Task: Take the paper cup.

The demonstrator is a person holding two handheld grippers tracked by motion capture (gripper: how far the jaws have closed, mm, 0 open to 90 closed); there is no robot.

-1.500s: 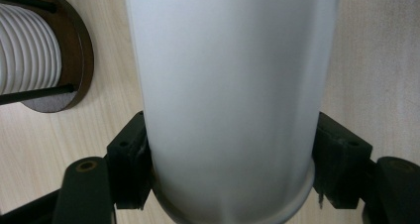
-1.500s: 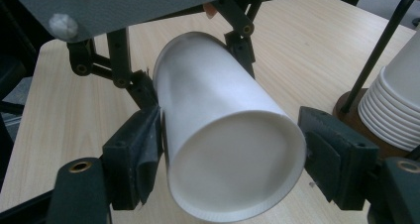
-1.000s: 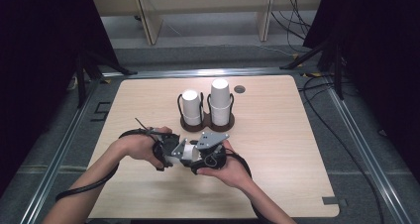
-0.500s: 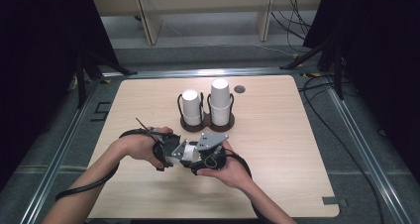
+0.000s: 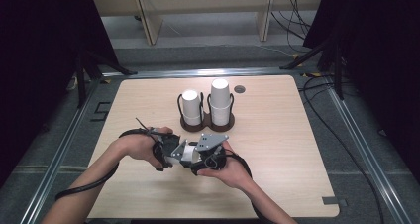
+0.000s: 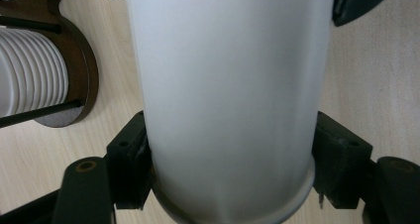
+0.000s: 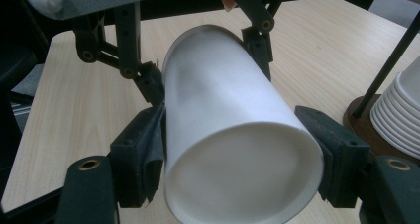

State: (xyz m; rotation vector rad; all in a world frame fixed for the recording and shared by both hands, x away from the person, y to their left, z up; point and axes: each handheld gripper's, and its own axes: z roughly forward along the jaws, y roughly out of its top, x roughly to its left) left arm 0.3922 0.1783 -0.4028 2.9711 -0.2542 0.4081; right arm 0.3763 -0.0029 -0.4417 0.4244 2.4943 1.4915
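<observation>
Where the two hands meet near the front middle of the pale wooden desk (image 5: 277, 135), a white paper cup (image 5: 187, 153) lies level between the left gripper (image 5: 171, 152) and the right gripper (image 5: 195, 157), held just above the desk top. In the left gripper view the white paper cup (image 6: 228, 100) runs straight away from the camera, and the two black jaws press against its sides close to the near end, so the left jaws stand narrow and clamped on the cup. In the right gripper view the same cup (image 7: 233, 149) comes toward the camera with one round end facing it, and the right gripper's own jaws sit on either side of that end; they have just been closing, with the cup between them, and both pads now look to touch its wall. Farther along the cup in that view, the left gripper (image 7: 198, 60) grips the far end.

Behind the hands, near the middle of the desk, stands a dark brown wooden holder with thin black wire loops (image 5: 206, 122), carrying two upside-down stacks of white paper cups (image 5: 192, 106) side by side; the right stack is taller. A small round grey grommet (image 5: 239, 89) sits in the desk beyond the holder.
</observation>
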